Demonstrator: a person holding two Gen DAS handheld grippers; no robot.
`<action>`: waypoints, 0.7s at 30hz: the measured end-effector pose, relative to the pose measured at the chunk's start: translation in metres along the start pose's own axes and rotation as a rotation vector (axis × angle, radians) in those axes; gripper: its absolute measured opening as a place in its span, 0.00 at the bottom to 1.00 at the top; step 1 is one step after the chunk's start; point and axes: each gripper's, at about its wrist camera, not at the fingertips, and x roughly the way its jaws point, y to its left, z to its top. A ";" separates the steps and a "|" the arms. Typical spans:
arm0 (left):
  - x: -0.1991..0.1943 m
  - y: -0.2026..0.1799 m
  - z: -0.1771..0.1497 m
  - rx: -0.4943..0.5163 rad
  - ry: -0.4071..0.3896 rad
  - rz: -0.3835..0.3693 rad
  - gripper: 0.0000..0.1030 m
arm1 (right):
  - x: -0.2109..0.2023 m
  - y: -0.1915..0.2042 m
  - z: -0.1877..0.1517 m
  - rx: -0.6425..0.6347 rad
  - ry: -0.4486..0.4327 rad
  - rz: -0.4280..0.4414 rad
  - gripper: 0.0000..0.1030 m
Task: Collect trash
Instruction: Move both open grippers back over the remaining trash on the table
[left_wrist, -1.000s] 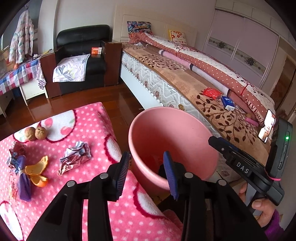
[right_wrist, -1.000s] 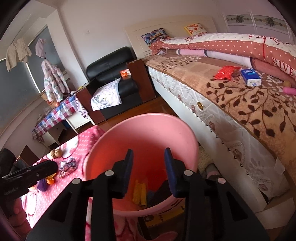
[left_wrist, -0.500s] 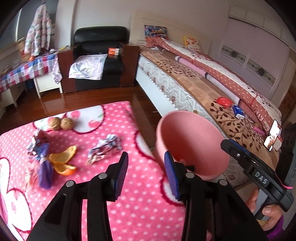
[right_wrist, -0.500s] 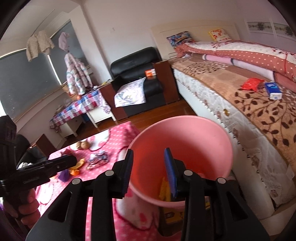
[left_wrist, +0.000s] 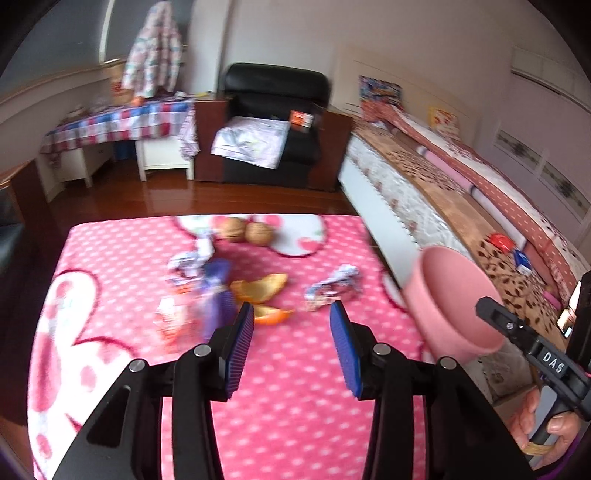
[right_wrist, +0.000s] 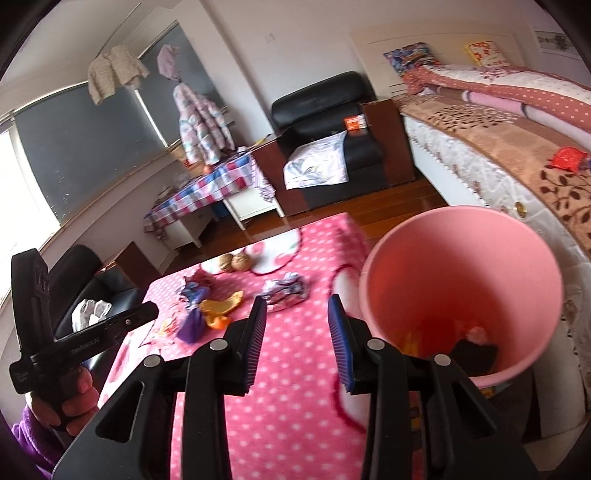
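On the pink dotted table cloth (left_wrist: 295, 406) lie orange peels (left_wrist: 264, 290), a crumpled silvery wrapper (left_wrist: 332, 286), a purple wrapper (left_wrist: 218, 295), more crumpled wrappers (left_wrist: 190, 260) and two walnuts (left_wrist: 245, 230). A pink bin (left_wrist: 454, 299) stands off the table's right edge; it shows in the right wrist view (right_wrist: 461, 280) with some trash inside. My left gripper (left_wrist: 291, 343) is open and empty, just short of the peels. My right gripper (right_wrist: 297, 339) is open and empty between the table and the bin. The peels (right_wrist: 221, 306) and silvery wrapper (right_wrist: 286, 290) show there too.
A bed (left_wrist: 461, 195) runs along the right, close to the bin. A black armchair (left_wrist: 273, 122) and a checked side table (left_wrist: 122, 125) stand at the back across a wooden floor (left_wrist: 147, 199). The other hand-held gripper (right_wrist: 74, 332) shows at left.
Both grippers have swung left, away from over the bin and toward the table's trash. Both stay open and empty.
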 end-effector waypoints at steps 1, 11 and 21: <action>-0.003 0.009 -0.003 -0.012 -0.003 0.014 0.41 | 0.005 0.006 -0.001 -0.002 0.009 0.011 0.34; -0.017 0.078 -0.026 -0.113 0.005 0.098 0.41 | 0.041 0.055 -0.003 -0.081 0.087 0.064 0.34; 0.016 0.077 -0.028 -0.111 0.043 0.080 0.41 | 0.072 0.063 -0.016 -0.083 0.179 0.061 0.34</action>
